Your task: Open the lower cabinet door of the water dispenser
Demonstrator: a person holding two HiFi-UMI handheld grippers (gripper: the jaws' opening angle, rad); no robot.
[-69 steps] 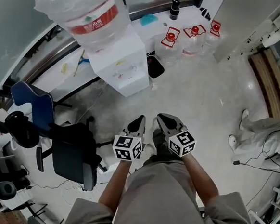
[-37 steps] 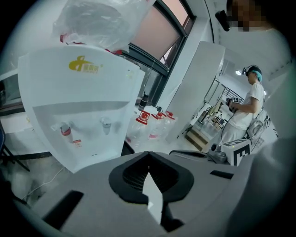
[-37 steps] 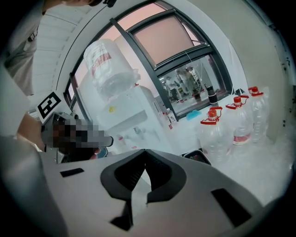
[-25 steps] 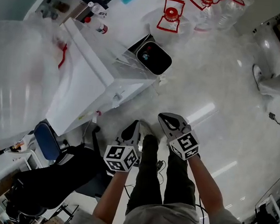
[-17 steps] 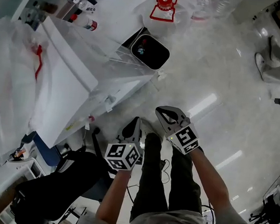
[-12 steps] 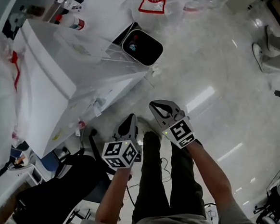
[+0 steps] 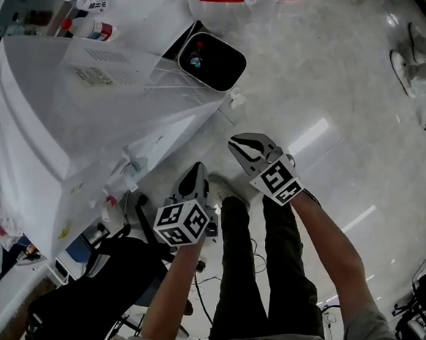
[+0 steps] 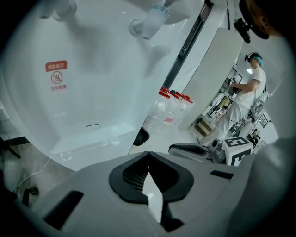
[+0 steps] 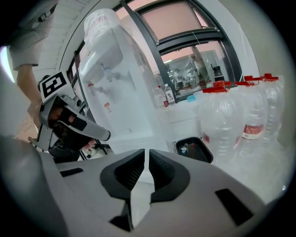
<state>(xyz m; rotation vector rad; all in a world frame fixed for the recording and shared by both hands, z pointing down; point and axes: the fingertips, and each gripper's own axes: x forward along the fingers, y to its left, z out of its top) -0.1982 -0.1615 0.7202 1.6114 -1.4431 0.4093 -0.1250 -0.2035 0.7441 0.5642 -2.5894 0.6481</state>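
The white water dispenser (image 7: 93,112) fills the left of the head view, seen from above. In the left gripper view its front panel (image 8: 92,92) is close ahead, with a red label (image 8: 56,76) under the taps (image 8: 150,21) and a small mark (image 8: 92,125) low on the lower door. My left gripper (image 7: 196,175) is shut and empty, short of the dispenser's front. To its right, my right gripper (image 7: 238,143) is also shut with nothing in it. The right gripper view shows the dispenser (image 9: 120,88) and the left gripper (image 9: 76,125) at the left.
A black waste bin (image 7: 210,60) stands just beyond the dispenser. Large water bottles with red caps (image 9: 240,115) stand to its right. A black chair (image 7: 101,281) is at the lower left, beside my legs. Another person in white (image 8: 245,99) stands far off.
The view has sunk and closed in on the dispenser: its big bottle has slid out at the left. Both grippers came down with it, side by side, jaws unchanged.
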